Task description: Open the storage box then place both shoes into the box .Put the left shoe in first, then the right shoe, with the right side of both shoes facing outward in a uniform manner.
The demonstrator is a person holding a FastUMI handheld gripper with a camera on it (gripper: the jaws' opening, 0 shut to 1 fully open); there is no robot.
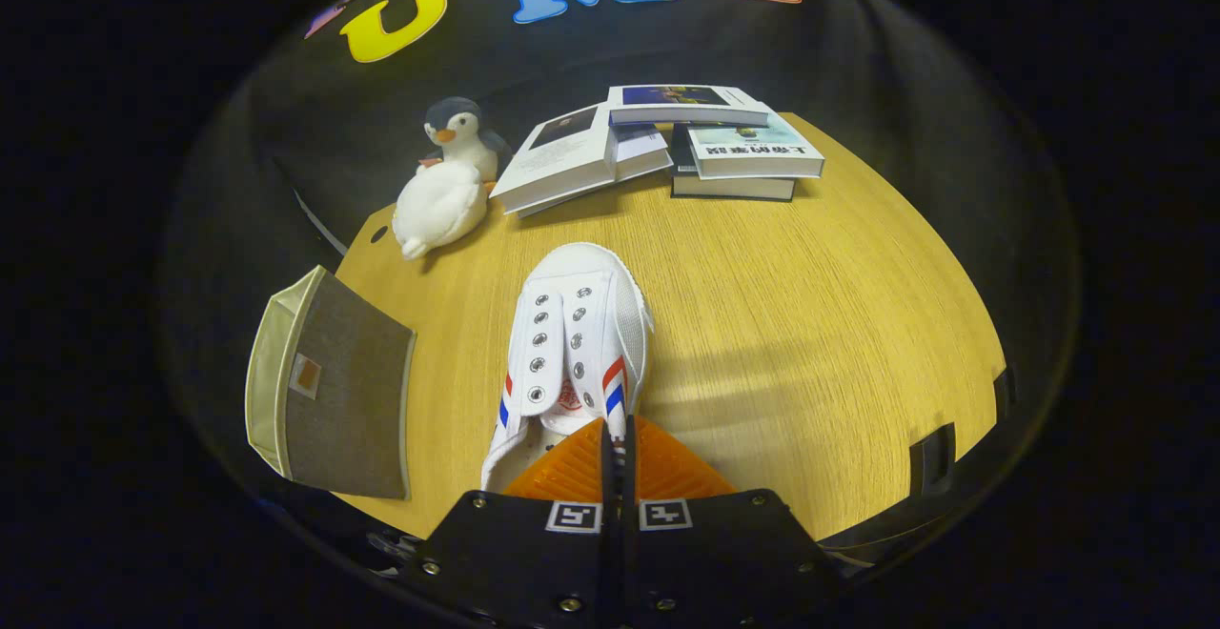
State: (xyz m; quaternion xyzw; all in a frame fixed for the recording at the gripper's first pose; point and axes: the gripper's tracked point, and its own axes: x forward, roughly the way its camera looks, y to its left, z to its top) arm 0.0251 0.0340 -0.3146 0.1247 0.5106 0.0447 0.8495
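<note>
The gripper (615, 438) is sitting over the heel end of a white shoe (572, 343), with its orange fingers (562, 472) drawn together so that just a thin slit is showing between them. The jaws are closing on the rear collar of the shoe: something thin from the shoe's opening is passing up through that slit, and both pads are appearing to press on it.

The shoe is lying on the wooden bench (810, 343), toe pointing away from the gripper toward the far side. Its lace eyelets are facing up with no laces in them, and red and blue stripes are showing on both flanks near the heel.

Taking the shoe as the landmark: to the left of the shoe, at the bench's near-left edge, the storage box (329, 391) is sitting, a grey fabric box with pale cream trim and a small tag on its face. Whether it is open or folded flat is hard to tell. It is standing apart from the shoe, with bare wood between them.

Beyond the shoe's toe and to the left, a plush penguin (448, 181) is resting on the bench. Beyond the toe and slightly right, several books (667, 143) are lying in a loose overlapping pile near the far edge, well apart from the shoe.
</note>
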